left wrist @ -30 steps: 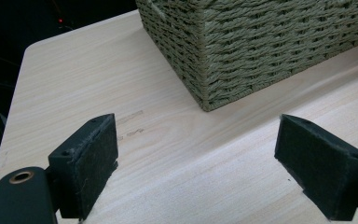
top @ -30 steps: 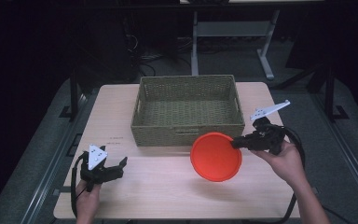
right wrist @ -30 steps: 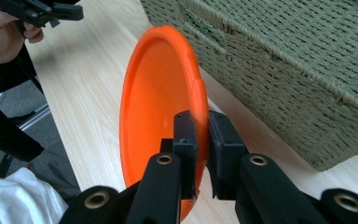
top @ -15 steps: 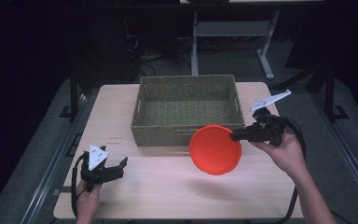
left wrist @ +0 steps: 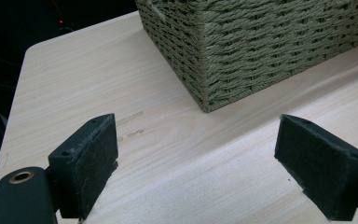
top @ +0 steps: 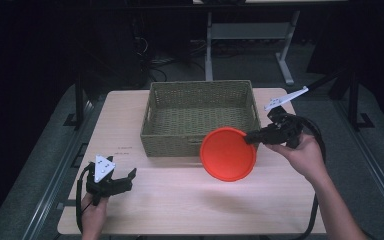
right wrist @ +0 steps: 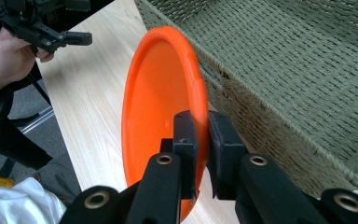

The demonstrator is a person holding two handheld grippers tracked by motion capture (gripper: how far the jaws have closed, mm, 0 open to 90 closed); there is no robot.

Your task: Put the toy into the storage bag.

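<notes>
Right tool level, clamped on orange plate rim beside basket; left tool jaws apart, low over table.

basket: at the back middle of the table
plate: just in front of the basket's right front corner
right gripper: right of the basket
left gripper: well in front-left of the basket

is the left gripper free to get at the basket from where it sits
Probably yes: the left gripper is open and empty, and bare table lies between it and the basket. The orange plate is off to the other side.
</notes>
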